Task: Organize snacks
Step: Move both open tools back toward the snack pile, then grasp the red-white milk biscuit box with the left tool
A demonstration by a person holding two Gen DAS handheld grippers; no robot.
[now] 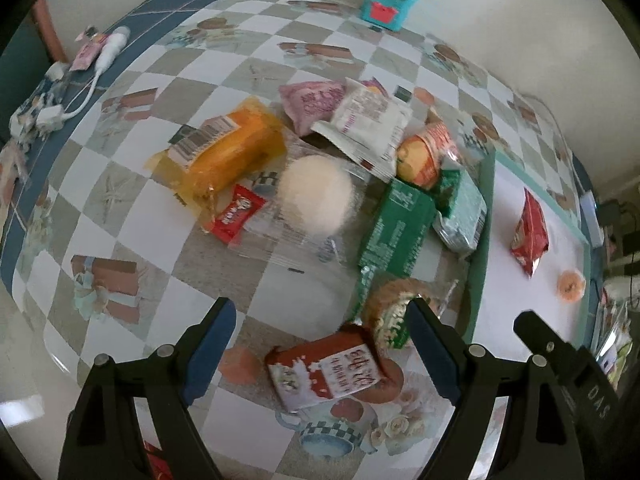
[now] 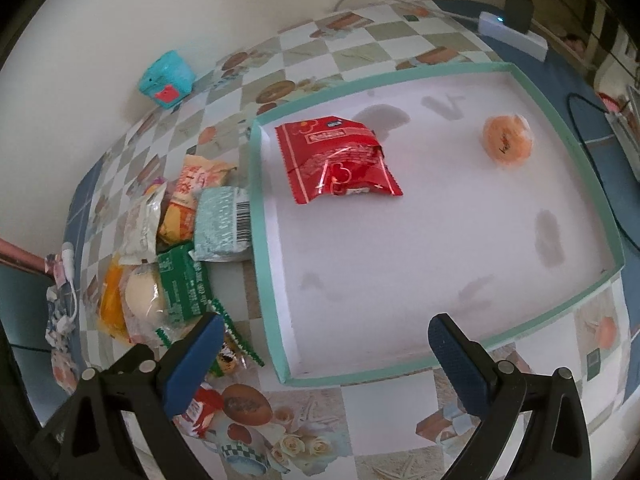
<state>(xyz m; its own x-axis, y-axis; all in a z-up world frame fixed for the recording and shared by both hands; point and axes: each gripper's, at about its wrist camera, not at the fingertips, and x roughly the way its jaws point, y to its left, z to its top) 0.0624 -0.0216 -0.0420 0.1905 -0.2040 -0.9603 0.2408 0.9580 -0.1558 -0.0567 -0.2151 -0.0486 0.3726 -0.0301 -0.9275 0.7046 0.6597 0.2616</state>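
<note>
While both claws hang over the table, neither grips anything. Left claw [image 1: 322, 344] is spread wide, blue ribbed pads bare, w/ a small red-and-white packet [image 1: 328, 372] lying flat on the checked, glossy tablecloth [image 1: 132, 216] just below and between the pads, not touched. Beyond it sits the snack pile: an orange crinkly bag [image 1: 236, 148], a round pale bun in clear wrap [image 1: 316, 196], a green foil pack [image 1: 394, 232], a pink pouch [image 1: 310, 102], a small red candy [image 1: 234, 214]. Right claw [image 2: 326, 344] is also spread, empty, over the near edge of a shallow white tray w/ a teal rim [image 2: 256, 216]. Inside the tray: a shiny red foil packet [image 2: 336, 160] near the far left corner and an orange round sweet [image 2: 507, 142] (clear wrapper) well apart to its right. Pile lies just beside the tray's left wall.
</note>
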